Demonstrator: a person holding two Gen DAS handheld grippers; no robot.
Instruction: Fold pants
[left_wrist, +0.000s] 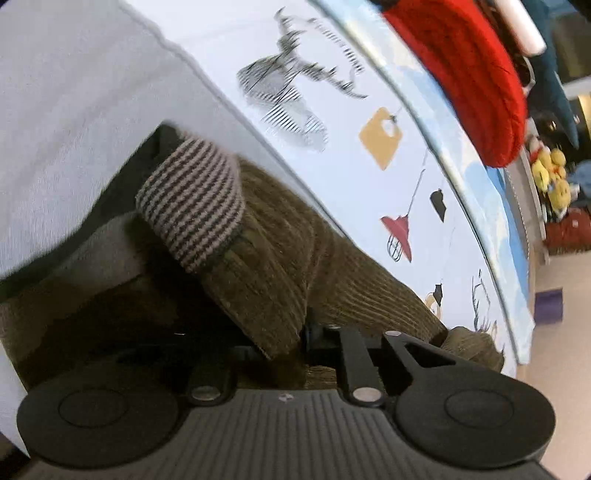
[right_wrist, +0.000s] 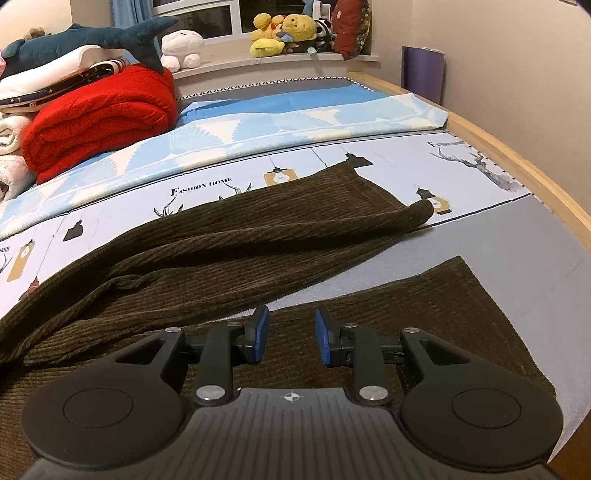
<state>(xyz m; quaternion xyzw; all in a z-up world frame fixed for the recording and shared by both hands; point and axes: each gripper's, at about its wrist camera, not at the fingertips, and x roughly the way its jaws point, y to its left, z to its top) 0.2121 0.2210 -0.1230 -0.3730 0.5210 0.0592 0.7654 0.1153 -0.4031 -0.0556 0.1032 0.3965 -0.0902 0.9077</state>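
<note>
Dark olive corduroy pants (right_wrist: 229, 236) lie spread on the bed, one leg stretching to the far right and the other leg (right_wrist: 424, 306) lying nearer. My right gripper (right_wrist: 291, 334) is open just above this near leg, its blue pads (right_wrist: 261, 334) apart with nothing pinched. In the left wrist view, a bunched fold of the pants (left_wrist: 280, 266) with a striped ribbed band (left_wrist: 192, 199) rises from my left gripper (left_wrist: 295, 347). That gripper is shut on the corduroy, and the cloth hides its fingertips.
A printed bedsheet (right_wrist: 207, 184) covers the bed, with a wooden edge (right_wrist: 517, 162) at the right. A rolled red blanket (right_wrist: 99, 118) and stacked bedding sit at the far left. Plush toys (right_wrist: 284, 33) line the window sill. Pale grey cloth (left_wrist: 74, 110) fills the left wrist view's upper left.
</note>
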